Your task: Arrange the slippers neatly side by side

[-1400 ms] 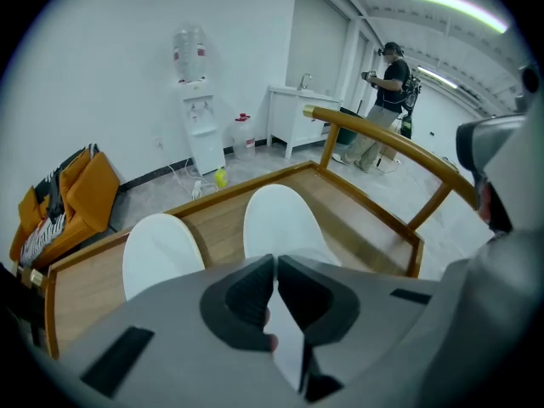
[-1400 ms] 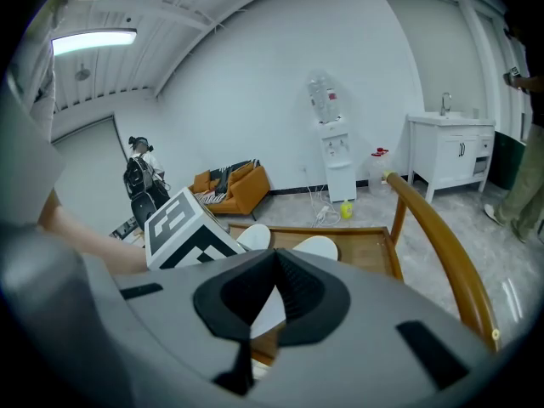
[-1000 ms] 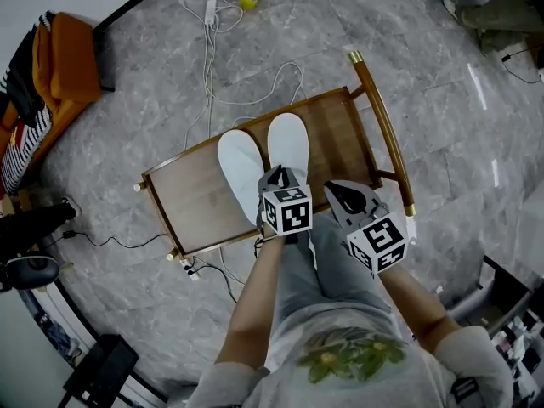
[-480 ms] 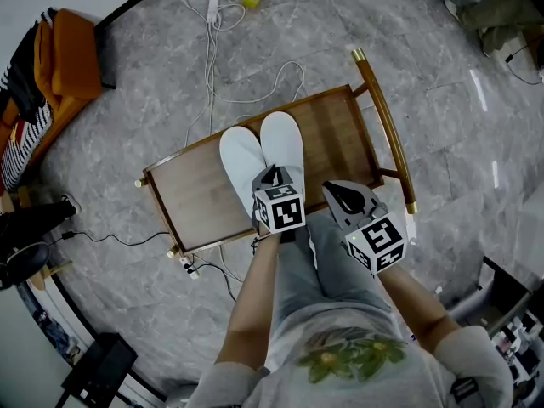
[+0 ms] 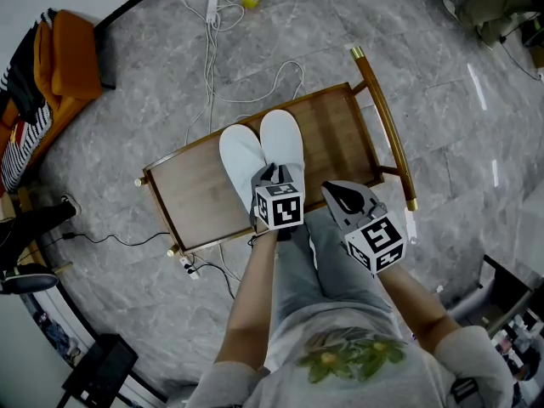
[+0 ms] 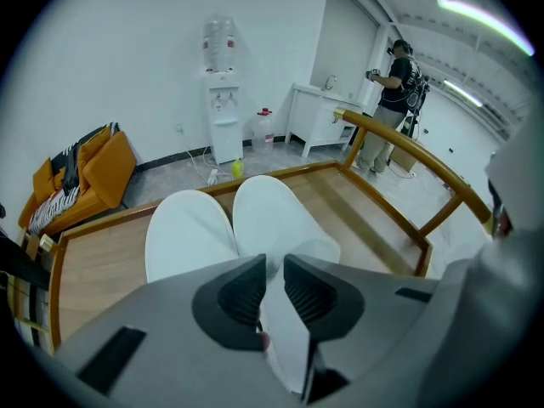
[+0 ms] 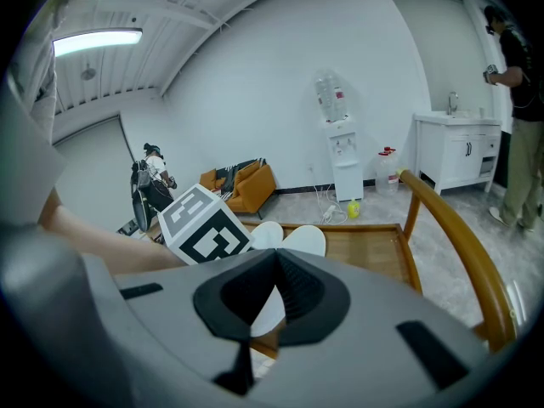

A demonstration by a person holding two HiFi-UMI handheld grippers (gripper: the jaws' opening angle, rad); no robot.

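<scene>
**No readable text from my seat**

I can read no words, numbers or brand names anywhere. The left marker cube and the right marker cube carry only black-and-white square patterns. The shirt print shows green and yellow shapes, with no letters I can make out.

Two slippers are laid side by side and touching on a bench, the left slipper beside the right slipper, toes turned to the far edge. A rail is fixed along the bench's right end. Cables are strewn on the floor behind; a sofa is placed far left, and a water dispenser is stood against the wall.
</scene>
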